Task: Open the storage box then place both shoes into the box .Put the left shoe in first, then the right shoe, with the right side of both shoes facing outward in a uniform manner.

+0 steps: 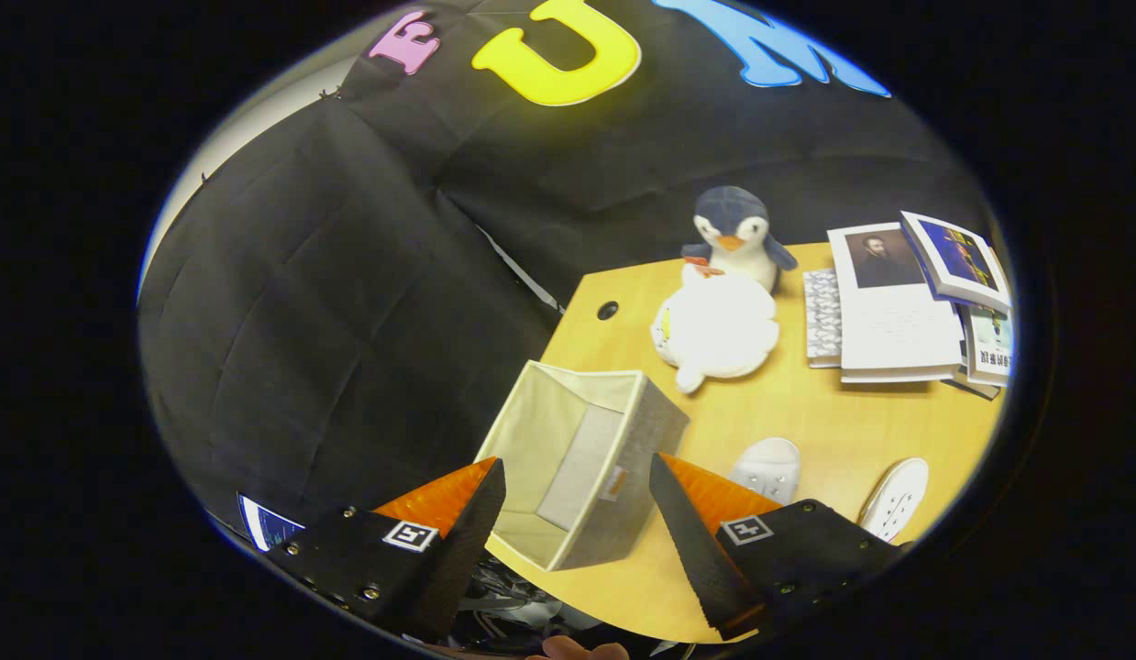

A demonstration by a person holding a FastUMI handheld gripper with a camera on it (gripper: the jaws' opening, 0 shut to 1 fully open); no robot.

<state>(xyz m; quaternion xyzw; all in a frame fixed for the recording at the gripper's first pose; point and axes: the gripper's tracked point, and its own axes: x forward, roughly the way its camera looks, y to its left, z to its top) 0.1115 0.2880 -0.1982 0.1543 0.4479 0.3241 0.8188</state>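
Observation:
A pale fabric storage box (581, 458) stands on the wooden table (806, 412) near its edge, its top open and its inside bare. My gripper (577, 532) hangs open above it, with the box showing between the two fingers (457, 513) and nothing held. Two white shoes lie on the table to the right of the box: one (767, 467) just beyond the right finger, toe showing, and another (896, 498) farther right, sole up.
A white plush toy (714, 330) and a penguin plush (734, 234) sit beyond the box. Several books (898, 307) are stacked at the table's far right. A cable hole (607, 310) marks the table's far corner. A person's fingertips (577, 651) show below the gripper.

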